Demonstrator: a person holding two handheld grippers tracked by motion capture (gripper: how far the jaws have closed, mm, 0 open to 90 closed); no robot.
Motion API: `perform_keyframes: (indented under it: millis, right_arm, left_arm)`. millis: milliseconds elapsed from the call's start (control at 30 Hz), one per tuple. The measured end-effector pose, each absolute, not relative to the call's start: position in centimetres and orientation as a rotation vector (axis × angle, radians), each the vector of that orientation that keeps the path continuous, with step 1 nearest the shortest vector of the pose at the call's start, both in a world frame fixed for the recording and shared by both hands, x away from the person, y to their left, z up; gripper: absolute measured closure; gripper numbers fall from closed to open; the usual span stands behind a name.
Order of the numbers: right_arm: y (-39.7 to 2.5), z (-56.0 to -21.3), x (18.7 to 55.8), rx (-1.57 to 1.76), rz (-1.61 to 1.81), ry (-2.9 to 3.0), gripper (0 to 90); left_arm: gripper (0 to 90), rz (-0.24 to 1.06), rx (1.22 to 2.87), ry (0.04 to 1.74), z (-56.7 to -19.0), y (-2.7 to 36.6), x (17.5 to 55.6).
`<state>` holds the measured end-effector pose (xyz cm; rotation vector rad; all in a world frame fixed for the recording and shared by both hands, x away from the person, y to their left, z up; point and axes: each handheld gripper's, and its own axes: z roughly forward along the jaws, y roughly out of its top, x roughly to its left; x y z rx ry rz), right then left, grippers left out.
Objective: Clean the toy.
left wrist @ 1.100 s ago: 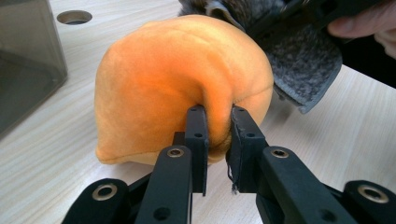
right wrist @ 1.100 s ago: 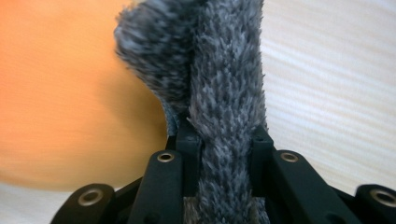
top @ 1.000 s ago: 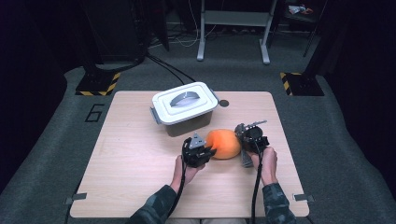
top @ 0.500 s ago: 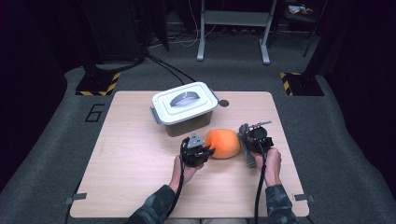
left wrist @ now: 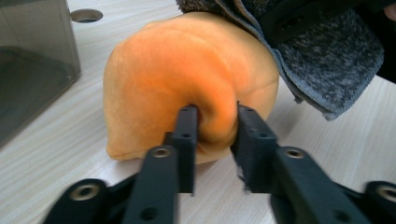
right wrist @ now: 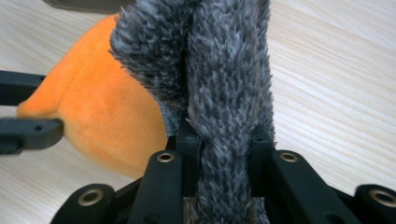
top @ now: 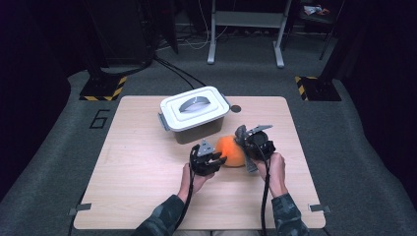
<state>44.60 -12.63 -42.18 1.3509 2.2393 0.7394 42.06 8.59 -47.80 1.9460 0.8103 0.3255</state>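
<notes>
The orange plush toy (top: 231,150) lies on the wooden counter (top: 137,167) just right of the frame's centre in the high view, directly below the lidded white box (top: 195,109), near it but apart. The left gripper (left wrist: 215,123) has its fingers clamped on a pinched fold of the orange fabric, as the left gripper view shows at centre. The right gripper (right wrist: 224,135) is closed on the toy's grey fuzzy part (right wrist: 219,70), which rises as a thick strip up the middle of the right gripper view.

The main risk lies in the two holds being so shallow. The left fingers (left wrist: 187,128) catch only a small ridge of soft plush; if the hands pull apart or lift unevenly, that fold probably slides out and the orange body drops back onto the counter. The grey pile looks loose and slippery, so the right hold may creep along it under load rather than stay put. Pulling hard in opposite directions could also strain the seam where grey meets orange.

If the toy is meant for the box, its lid is on with the handle (top: 193,103) lying flat, and both grippers are occupied, so nothing is free to open it.
</notes>
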Motion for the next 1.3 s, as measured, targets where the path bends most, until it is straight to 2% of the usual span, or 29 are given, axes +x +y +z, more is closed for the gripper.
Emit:
perform_keyframes:
  millis: [33, 100, 200, 300, 400, 533, 600, 867, 1100, 1300]
  right_arm:
    - [-12.7, -42.2, 44.7, 1.348, 0.739, 2.236, 73.5]
    - [-12.7, -42.2, 44.8, 1.343, 0.732, 2.237, 73.5]
    - [-12.6, -42.2, 44.9, 1.347, 0.737, 2.233, 73.5]
    - [-12.4, -42.2, 44.9, 1.341, 0.735, 2.235, 73.6]
    - [-12.4, -42.2, 44.9, 1.337, 0.737, 2.232, 73.5]
    - [-12.7, -42.2, 44.8, 1.355, 0.759, 2.223, 73.5]
    - [-13.0, -42.2, 44.7, 1.364, 0.776, 2.212, 73.5]
    - [-13.6, -41.1, 43.1, 1.381, 0.835, 2.18, 73.4]
    - [-11.5, -38.8, 41.9, 1.277, 0.889, 2.217, 73.3]
    - [-10.1, -39.7, 42.7, 1.24, 0.843, 2.247, 73.0]
  left_arm:
    - [54.7, 0.356, 1.974, 0.815, -47.8, 8.4, 42.0]
    - [48.4, 0.366, 1.98, 0.819, -47.8, 8.3, 41.9]
    - [43.6, 0.415, 1.996, 0.822, -47.9, 7.9, 41.9]
    - [42.7, 0.456, 2.01, 0.813, -48.0, 7.5, 42.0]
    - [49.2, 0.477, 2.012, 0.805, -48.1, 7.2, 42.0]
    - [69.9, 0.481, 2.002, 0.799, -48.4, 7.1, 42.2]
    - [75.6, 0.476, 2.004, 0.793, -48.3, 7.1, 42.3]
    - [78.9, 0.412, 1.947, 0.84, -47.7, 7.4, 42.3]
    - [79.1, 0.374, 1.925, 0.828, -46.0, 7.0, 41.7]
    - [79.0, 0.335, 1.914, 0.864, -46.4, 7.2, 41.9]
